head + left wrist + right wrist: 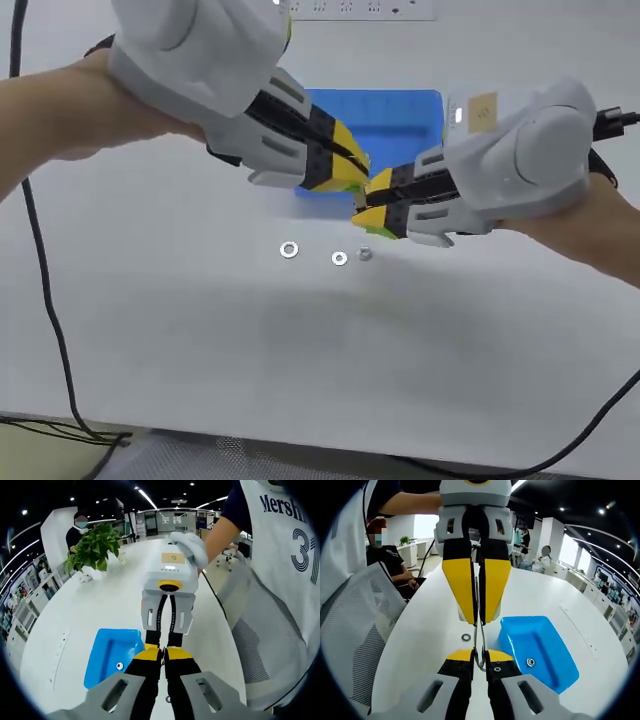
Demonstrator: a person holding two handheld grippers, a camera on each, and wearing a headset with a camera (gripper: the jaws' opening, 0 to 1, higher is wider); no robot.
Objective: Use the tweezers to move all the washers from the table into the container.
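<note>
Thin metal tweezers run between the yellow jaws of my left gripper and end between the tips of my right gripper. Both grippers look shut on them, tip to tip. In the head view the left gripper and the right gripper meet just in front of the blue container. Three washers lie on the white table below the grippers. One washer lies inside the container; the same washer shows in the left gripper view.
Black cables hang along the table's left side and front edge. A power strip lies at the far edge behind the container. A mesh chair and a potted plant stand around the table.
</note>
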